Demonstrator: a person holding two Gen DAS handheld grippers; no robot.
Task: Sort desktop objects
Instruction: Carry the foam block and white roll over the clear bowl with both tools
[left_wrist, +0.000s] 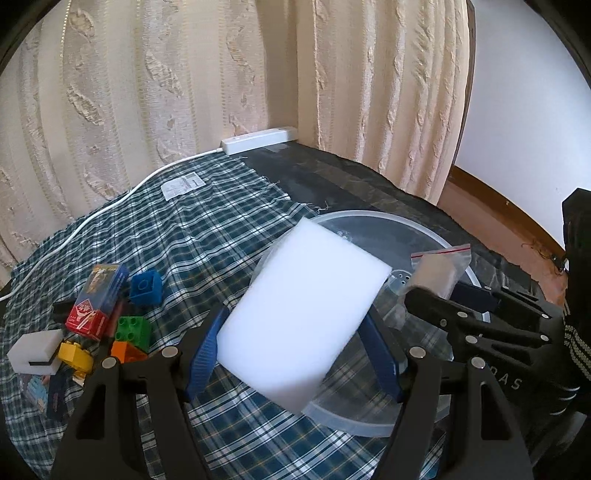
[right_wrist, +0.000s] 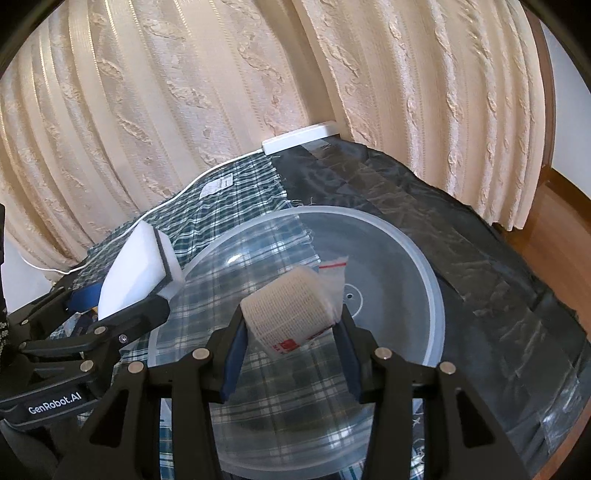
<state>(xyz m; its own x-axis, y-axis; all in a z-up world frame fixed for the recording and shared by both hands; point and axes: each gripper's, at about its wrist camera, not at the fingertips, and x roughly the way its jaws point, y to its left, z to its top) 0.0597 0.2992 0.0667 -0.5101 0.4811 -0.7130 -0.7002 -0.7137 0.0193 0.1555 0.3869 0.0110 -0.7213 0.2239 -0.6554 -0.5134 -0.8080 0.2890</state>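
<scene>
My left gripper (left_wrist: 295, 343) is shut on a white sponge block (left_wrist: 303, 314) and holds it above the near left rim of a clear round plastic tray (left_wrist: 369, 218). The sponge also shows in the right wrist view (right_wrist: 136, 273). My right gripper (right_wrist: 291, 332) is shut on a bagged roll of beige bandage (right_wrist: 291, 310) and holds it over the tray (right_wrist: 406, 258). In the left wrist view the bag (left_wrist: 439, 273) sits in the right gripper over the tray's right part.
At the left on the plaid cloth (left_wrist: 184, 236) lie a red and blue card box (left_wrist: 99, 299), blue (left_wrist: 146, 287), green (left_wrist: 133, 329), yellow (left_wrist: 75, 354) and orange (left_wrist: 127, 350) bricks and a second white sponge (left_wrist: 35, 350). A white power strip (left_wrist: 258, 139) lies by the curtain.
</scene>
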